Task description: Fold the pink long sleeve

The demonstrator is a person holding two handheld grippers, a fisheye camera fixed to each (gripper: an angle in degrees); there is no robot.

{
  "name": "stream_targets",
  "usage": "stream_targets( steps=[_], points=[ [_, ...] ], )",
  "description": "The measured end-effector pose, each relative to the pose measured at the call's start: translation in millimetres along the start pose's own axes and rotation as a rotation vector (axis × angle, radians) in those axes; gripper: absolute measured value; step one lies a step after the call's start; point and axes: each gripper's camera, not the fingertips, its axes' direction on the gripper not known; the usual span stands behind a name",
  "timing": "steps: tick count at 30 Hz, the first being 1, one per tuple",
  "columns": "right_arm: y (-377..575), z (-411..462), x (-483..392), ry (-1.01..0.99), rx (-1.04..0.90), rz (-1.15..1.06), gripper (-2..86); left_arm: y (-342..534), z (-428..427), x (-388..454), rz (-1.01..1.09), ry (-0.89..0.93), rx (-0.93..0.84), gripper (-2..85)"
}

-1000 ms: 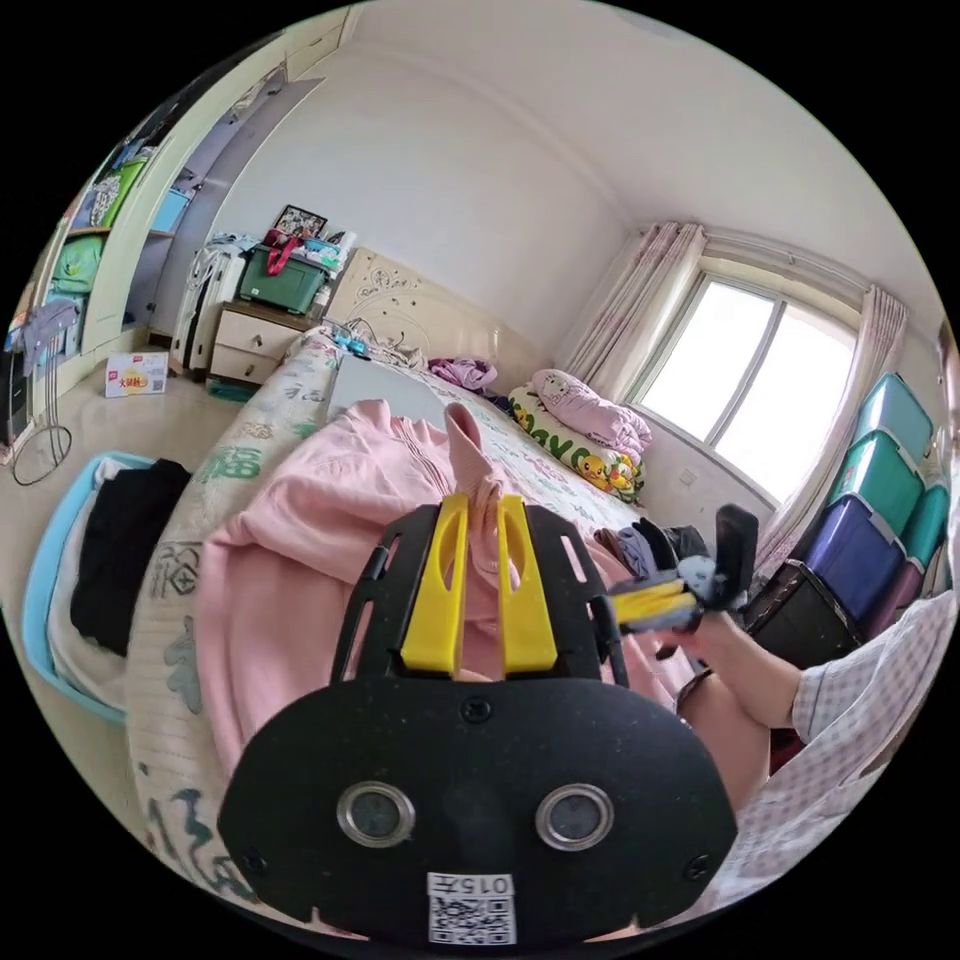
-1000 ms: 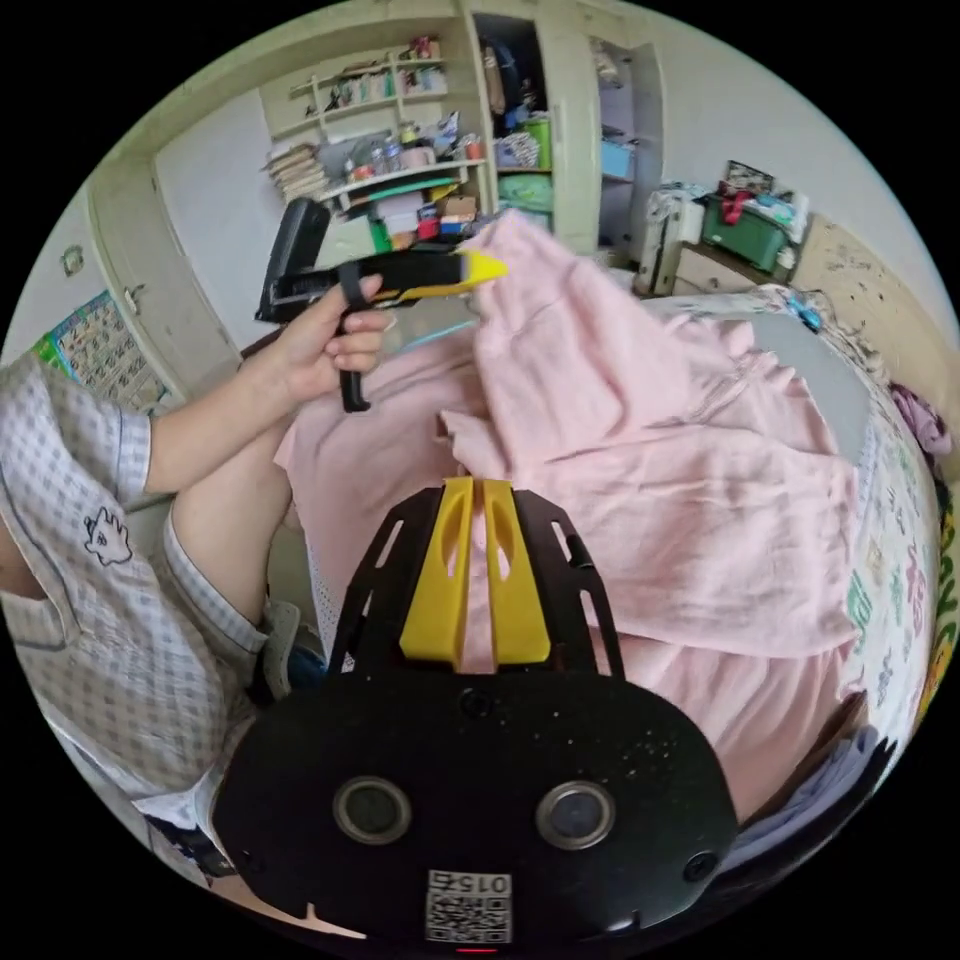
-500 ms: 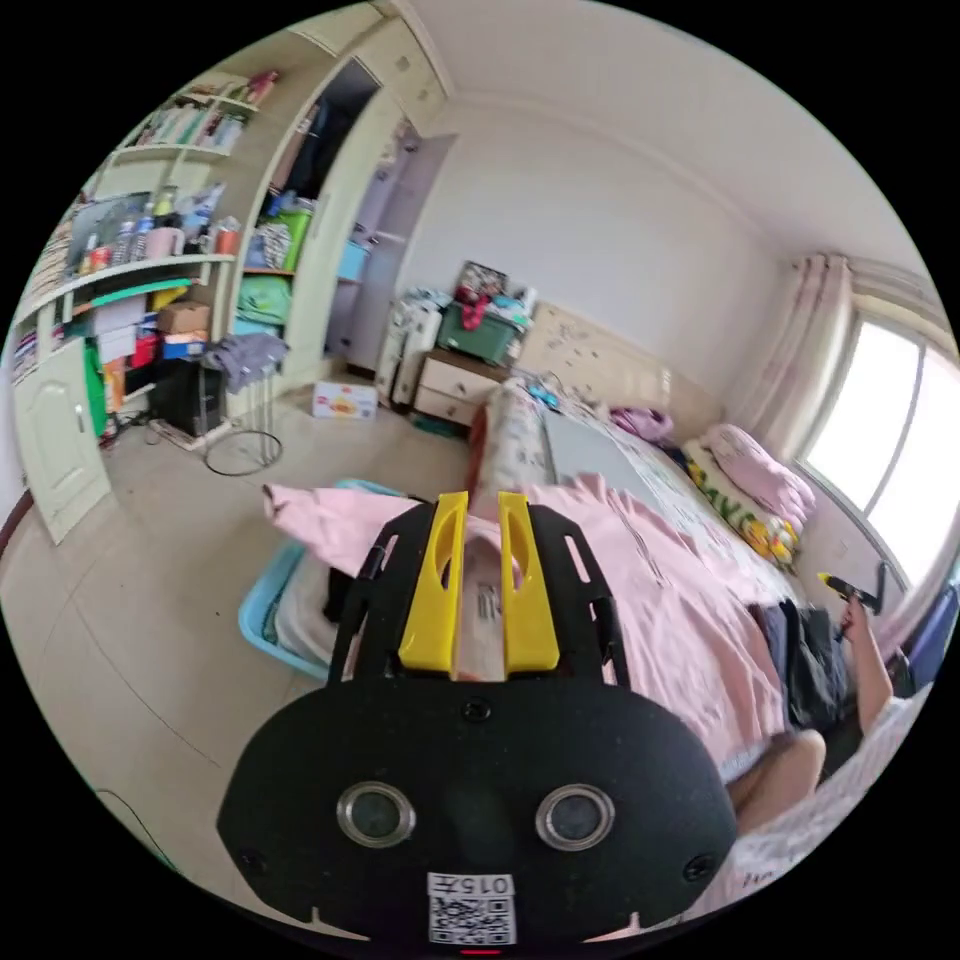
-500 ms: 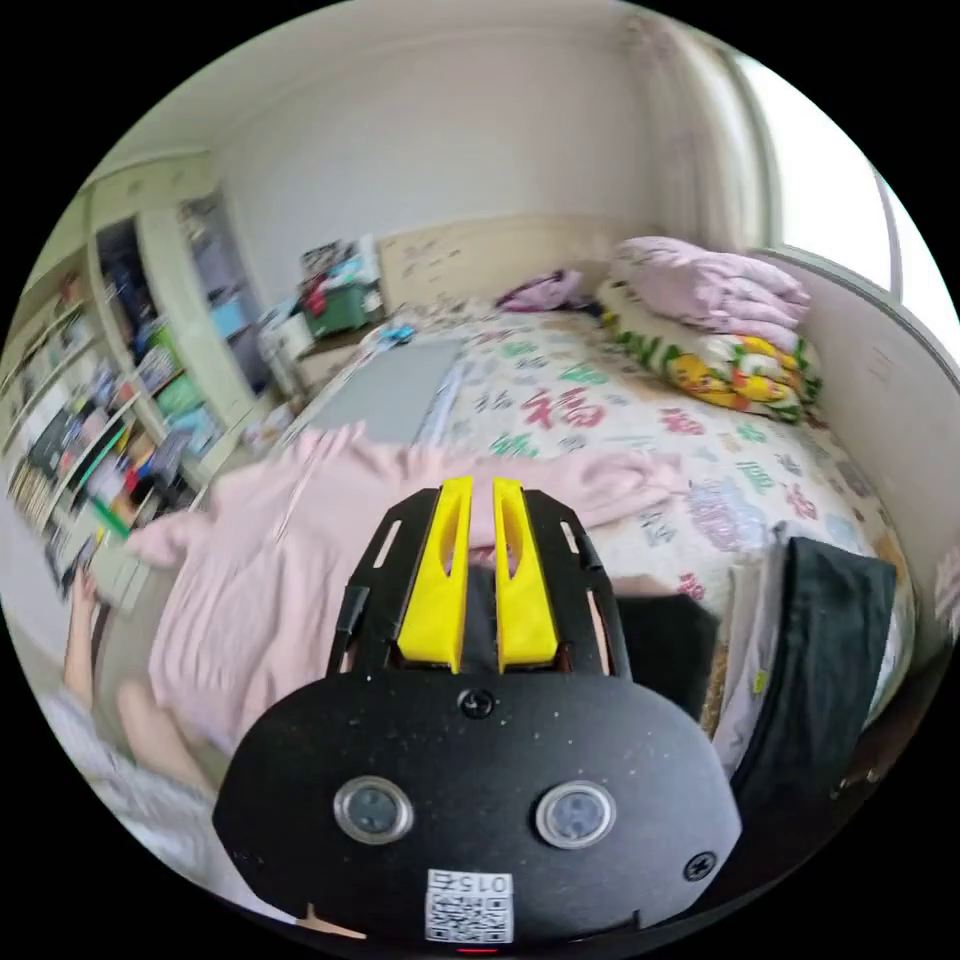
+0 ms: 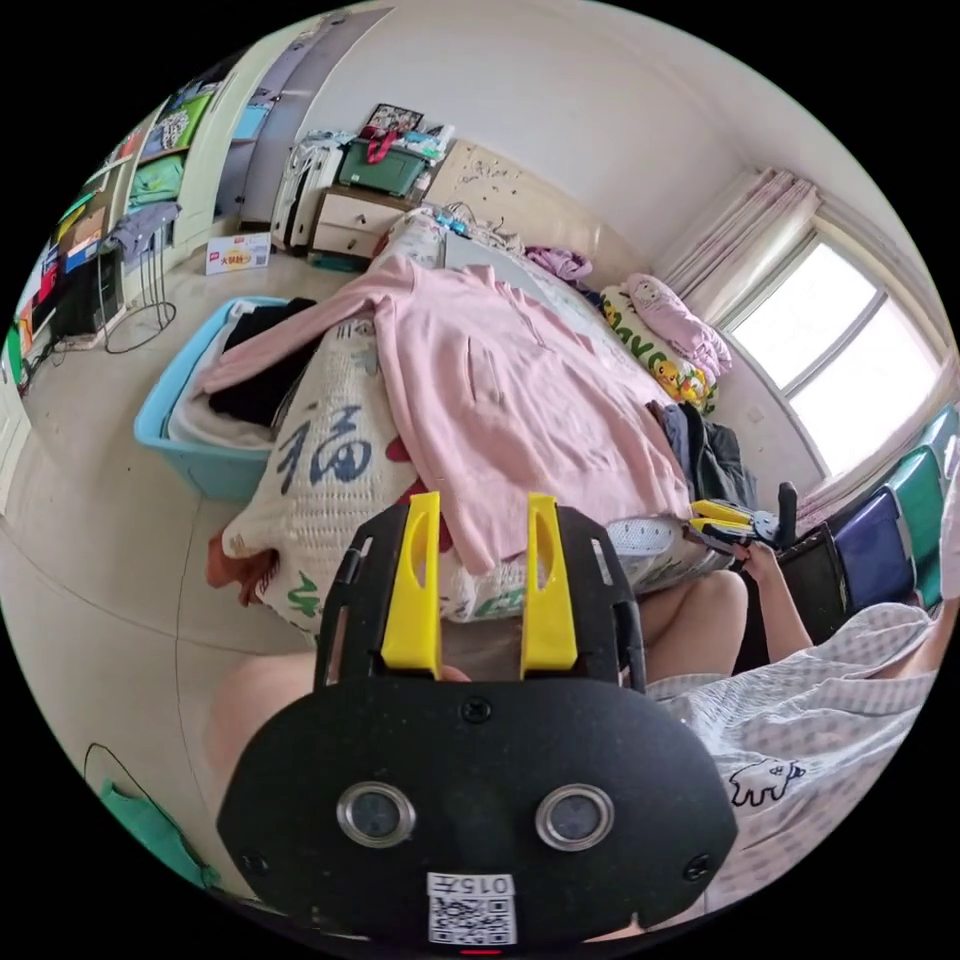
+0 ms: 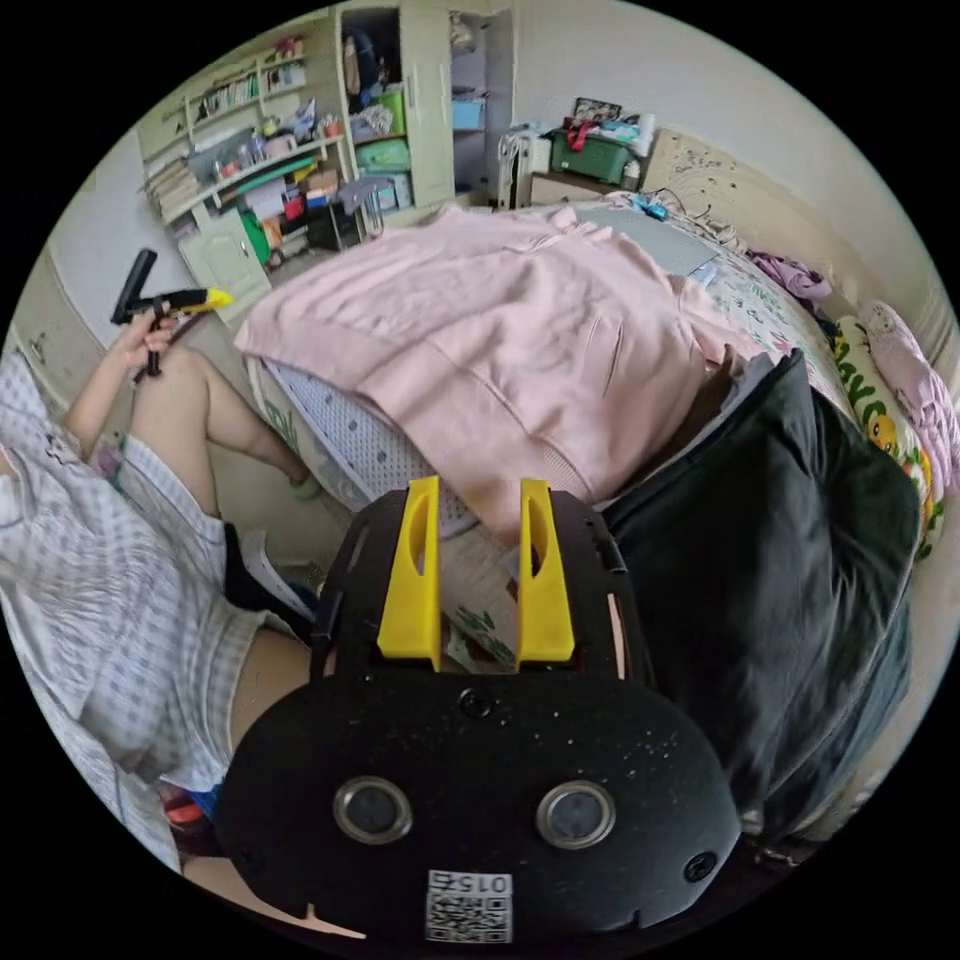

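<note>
Left gripper (image 5: 482, 520) sits low center in the left gripper view, yellow jaws spread wide with nothing between them, tips just short of the bed (image 5: 330, 455) edge. Right gripper (image 6: 478, 510) low center in the right gripper view, jaws likewise apart and empty, hovering near the hem of the pink long sleeve (image 6: 500, 340) without touching it.

Pink long sleeve (image 5: 510, 400) lies spread flat across the foot of the bed, mid-frame in both views. In the left gripper view one sleeve trails off the bed toward the upper left, draping over the blue basket (image 5: 190, 440) that stands on the floor beside the bed; dark and white clothes lie in the basket. Hem hangs at the bed edge nearest the grippers.

Dark garment (image 6: 780, 580) fills the right side of the right gripper view, lying just beside the pink one, its edge meeting the pink hem. In the left gripper view, dark clothes (image 5: 705, 450) sit right of the pink top.

Person's bare knees and checked clothing (image 6: 120, 580) take the lower left of the right gripper view. The left gripper (image 6: 205, 297) also shows there, upper left, held in a hand above a knee. The right gripper (image 5: 715, 520) shows mid-right in the left gripper view.

Shelves (image 6: 250, 170) and a green bin (image 6: 590, 155) at the top of the frame, pillows (image 5: 660, 340) and a window (image 5: 840, 360) on the right.
</note>
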Motion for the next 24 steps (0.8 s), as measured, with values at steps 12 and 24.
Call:
stream_targets(
  steps=[12,24],
  points=[
    [-1,47,-28,0.131,-0.164,-0.134,10.5,18,58,-4,-0.068,-0.076,-0.098,7.2],
    [17,-4,-52,0.278,-0.218,-0.218,-0.3,21,17,14,0.040,-0.074,-0.060,-0.3]
  ],
)
